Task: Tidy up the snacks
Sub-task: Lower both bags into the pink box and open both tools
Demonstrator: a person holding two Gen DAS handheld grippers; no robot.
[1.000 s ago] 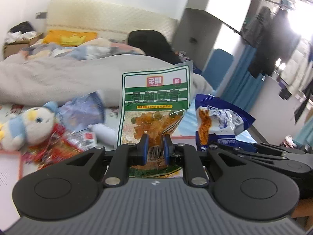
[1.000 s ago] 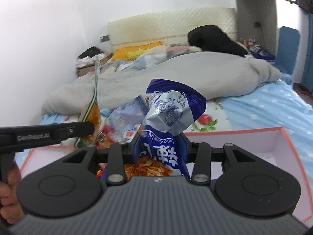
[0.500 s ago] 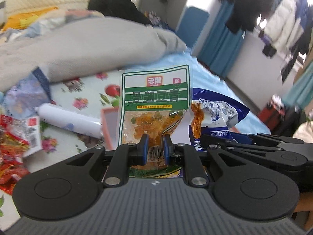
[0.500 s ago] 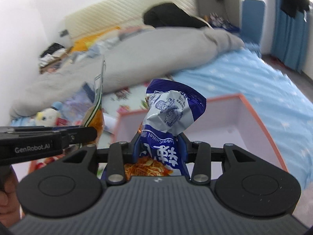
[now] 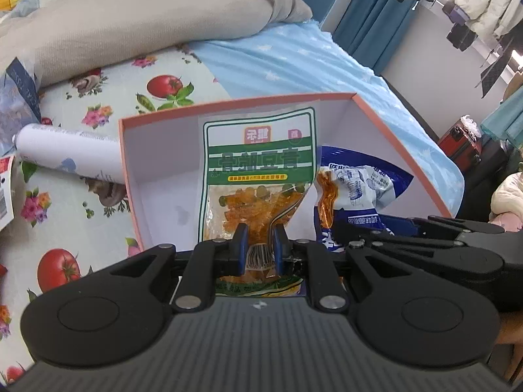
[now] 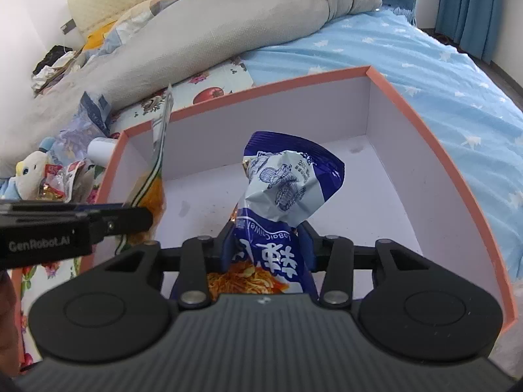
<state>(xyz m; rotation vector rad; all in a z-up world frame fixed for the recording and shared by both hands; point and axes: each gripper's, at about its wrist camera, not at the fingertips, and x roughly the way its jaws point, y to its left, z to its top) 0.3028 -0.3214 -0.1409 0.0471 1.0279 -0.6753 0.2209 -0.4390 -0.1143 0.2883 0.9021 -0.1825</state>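
My left gripper (image 5: 259,245) is shut on a green-and-white snack packet (image 5: 258,170) with orange pieces, held upright over the open pink-rimmed white box (image 5: 157,176). My right gripper (image 6: 266,245) is shut on a crumpled blue-and-white snack bag (image 6: 284,183), also held over the box (image 6: 376,163). The blue bag shows at the right in the left wrist view (image 5: 353,183). The green packet shows edge-on at the left in the right wrist view (image 6: 157,170), with the left gripper (image 6: 143,220) beside it.
The box lies on a bed with a tomato-print sheet (image 5: 65,176) and blue sheet (image 6: 441,65). A white tube (image 5: 65,150) lies left of the box. More snack packets (image 6: 65,179) and a plush toy (image 6: 27,173) lie further left. A grey duvet (image 6: 228,29) lies behind.
Both grippers have swung right and tipped down with their packets, from facing the bed and snack pile to hanging over the open box.
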